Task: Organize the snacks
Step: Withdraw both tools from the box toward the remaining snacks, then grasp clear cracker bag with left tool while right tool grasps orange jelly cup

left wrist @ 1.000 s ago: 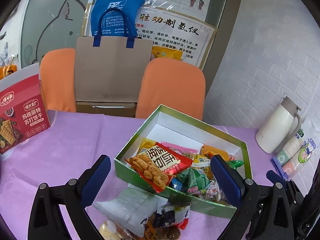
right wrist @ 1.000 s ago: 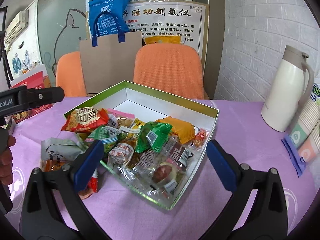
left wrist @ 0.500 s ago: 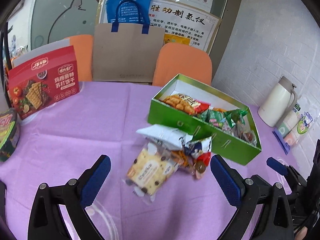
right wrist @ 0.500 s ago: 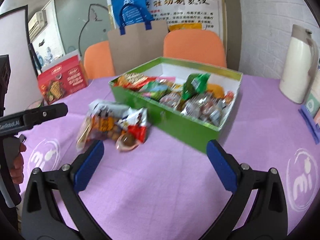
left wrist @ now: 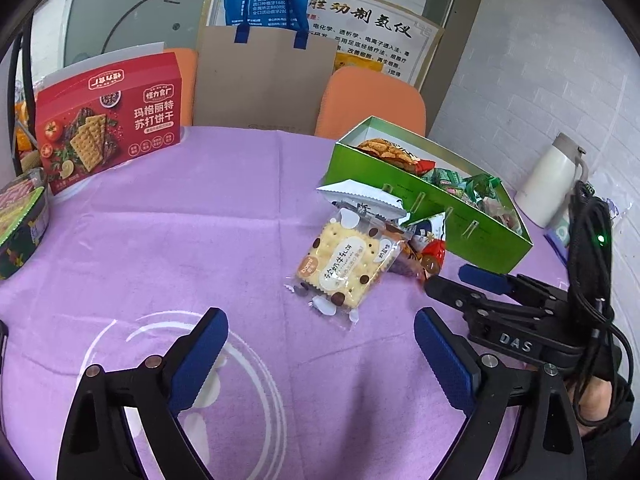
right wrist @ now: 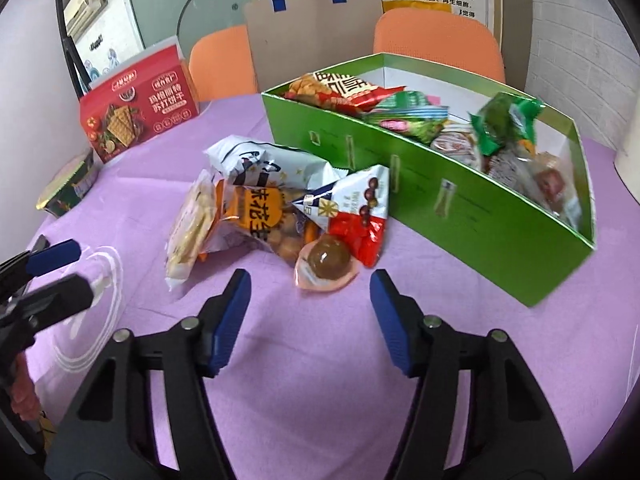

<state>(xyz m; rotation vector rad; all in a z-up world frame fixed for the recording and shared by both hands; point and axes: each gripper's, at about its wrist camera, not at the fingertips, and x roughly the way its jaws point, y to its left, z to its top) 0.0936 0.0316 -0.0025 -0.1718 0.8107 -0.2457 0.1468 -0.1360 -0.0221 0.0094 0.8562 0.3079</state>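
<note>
A green box (left wrist: 424, 204) (right wrist: 480, 216) holding several wrapped snacks stands on the purple tablecloth. Loose packets lie in a pile beside it: a cracker packet (left wrist: 344, 264) (right wrist: 188, 224), a white packet (right wrist: 272, 164), an orange peanut packet (right wrist: 264, 216), a red-and-white packet (right wrist: 356, 212) and a clear-wrapped brown sweet (right wrist: 326, 262). My left gripper (left wrist: 320, 354) is open and empty, low over the cloth just short of the cracker packet. My right gripper (right wrist: 310, 312) is open and empty, its fingers just short of the brown sweet; it also shows in the left wrist view (left wrist: 468, 284).
A red cracker box (left wrist: 108, 120) (right wrist: 136, 104) stands at the back left, a round tin (left wrist: 20, 220) (right wrist: 70, 188) at the left edge. A white thermos (left wrist: 548, 184) is at the right by the wall. Orange chairs (left wrist: 372, 100) and a paper bag (left wrist: 264, 80) stand behind the table.
Both grippers have pulled back from over the green box and dropped low toward the cloth. The loose snack pile now lies right in front of their fingers. Both stay open.
</note>
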